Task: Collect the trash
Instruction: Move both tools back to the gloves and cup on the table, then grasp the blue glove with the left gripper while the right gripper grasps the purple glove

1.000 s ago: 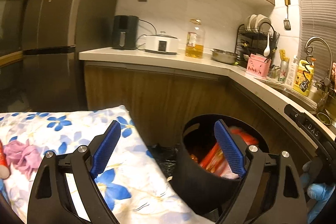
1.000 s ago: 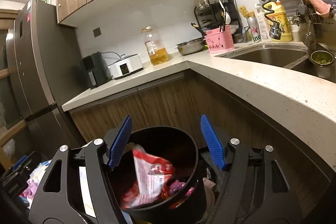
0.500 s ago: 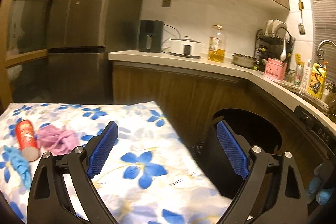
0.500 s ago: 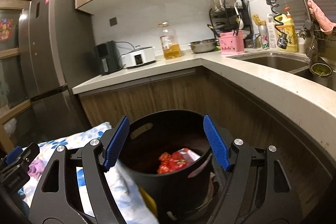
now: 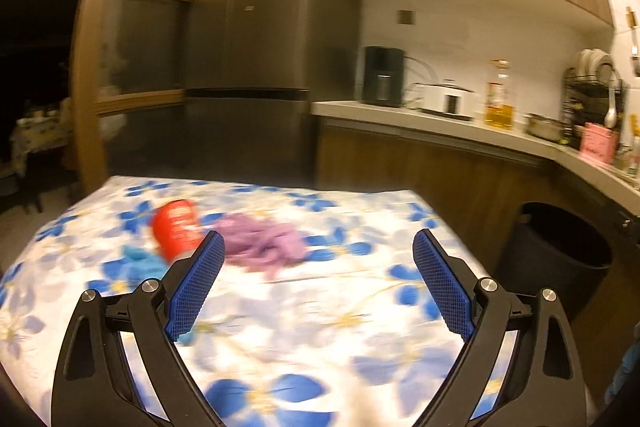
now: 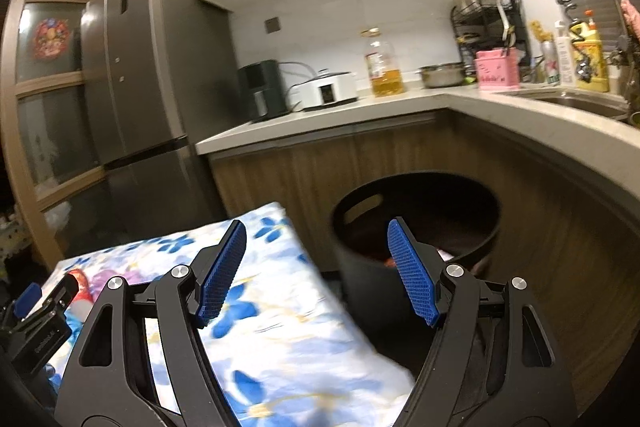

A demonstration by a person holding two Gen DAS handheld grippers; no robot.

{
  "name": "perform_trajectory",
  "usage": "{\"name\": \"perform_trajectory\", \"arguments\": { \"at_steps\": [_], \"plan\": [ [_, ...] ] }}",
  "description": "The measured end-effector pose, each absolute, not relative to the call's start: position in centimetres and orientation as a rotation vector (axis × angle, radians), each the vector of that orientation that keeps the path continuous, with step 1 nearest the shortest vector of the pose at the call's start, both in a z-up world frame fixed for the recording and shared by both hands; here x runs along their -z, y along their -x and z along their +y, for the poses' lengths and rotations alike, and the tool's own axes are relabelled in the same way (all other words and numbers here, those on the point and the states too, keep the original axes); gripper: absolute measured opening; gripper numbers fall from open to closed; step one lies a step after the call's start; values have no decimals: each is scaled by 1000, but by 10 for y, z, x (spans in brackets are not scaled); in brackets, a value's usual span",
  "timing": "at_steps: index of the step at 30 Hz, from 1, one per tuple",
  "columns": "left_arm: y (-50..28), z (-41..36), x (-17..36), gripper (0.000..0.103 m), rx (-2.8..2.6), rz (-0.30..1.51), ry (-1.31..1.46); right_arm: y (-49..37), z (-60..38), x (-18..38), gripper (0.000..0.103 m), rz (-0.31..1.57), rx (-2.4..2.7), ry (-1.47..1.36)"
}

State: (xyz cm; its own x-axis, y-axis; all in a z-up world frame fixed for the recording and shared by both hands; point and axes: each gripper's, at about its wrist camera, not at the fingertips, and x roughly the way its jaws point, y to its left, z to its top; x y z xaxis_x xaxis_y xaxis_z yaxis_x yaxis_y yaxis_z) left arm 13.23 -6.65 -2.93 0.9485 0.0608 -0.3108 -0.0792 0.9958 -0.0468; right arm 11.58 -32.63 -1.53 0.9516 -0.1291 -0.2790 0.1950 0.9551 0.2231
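Right now my left gripper hangs over the flowered cloth on the worktop, its blue fingers spread wide with nothing between them. Just beyond the left finger lies a red can on its side, with a crumpled purple wad touching it on the right and a blue scrap on the near side of the can. All three are blurred, so I can't make out more about them.

My right gripper also has its fingers apart and empty. Its left finger sits over the far right corner of the cloth; its right finger is in front of the black bin. The bin stands on the floor just right of the worktop, against the wooden cabinets. Inside it I see a bit of red and white trash beside my right finger.

At the left edge of the right view the left gripper shows, with the can just past it.

Far off stands a grey fridge, and an oil bottle sits on the far counter.
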Motion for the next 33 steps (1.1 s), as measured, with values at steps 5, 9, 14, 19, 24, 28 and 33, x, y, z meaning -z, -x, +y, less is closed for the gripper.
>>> {"name": "perform_trajectory", "arguments": {
  "at_steps": [5, 9, 14, 19, 24, 28, 33],
  "plan": [
    [-133, -23, 43, 91, -204, 337, 81, -127, -291, 24, 72, 282, 98, -237],
    [-139, 8, 54, 91, -316, 371, 105, -140, -260, 31, 72, 295, 35, -224],
    [-151, 34, 65, 91, -382, 418, 141, -159, -225, 35, 72, 305, -33, -211],
    [-171, 48, 75, 81, -401, 498, 170, -180, -196, 38, 72, 316, -86, -203],
    [-186, 61, 94, 58, -404, 611, 218, -202, -173, 41, 72, 335, -118, -201],
    [-192, 70, 103, 38, -365, 664, 273, -220, -156, 47, 72, 362, -134, -194],
    [-189, 70, 103, 13, -305, 659, 303, -244, -134, 61, 72, 431, -166, -175]
  ]
}}
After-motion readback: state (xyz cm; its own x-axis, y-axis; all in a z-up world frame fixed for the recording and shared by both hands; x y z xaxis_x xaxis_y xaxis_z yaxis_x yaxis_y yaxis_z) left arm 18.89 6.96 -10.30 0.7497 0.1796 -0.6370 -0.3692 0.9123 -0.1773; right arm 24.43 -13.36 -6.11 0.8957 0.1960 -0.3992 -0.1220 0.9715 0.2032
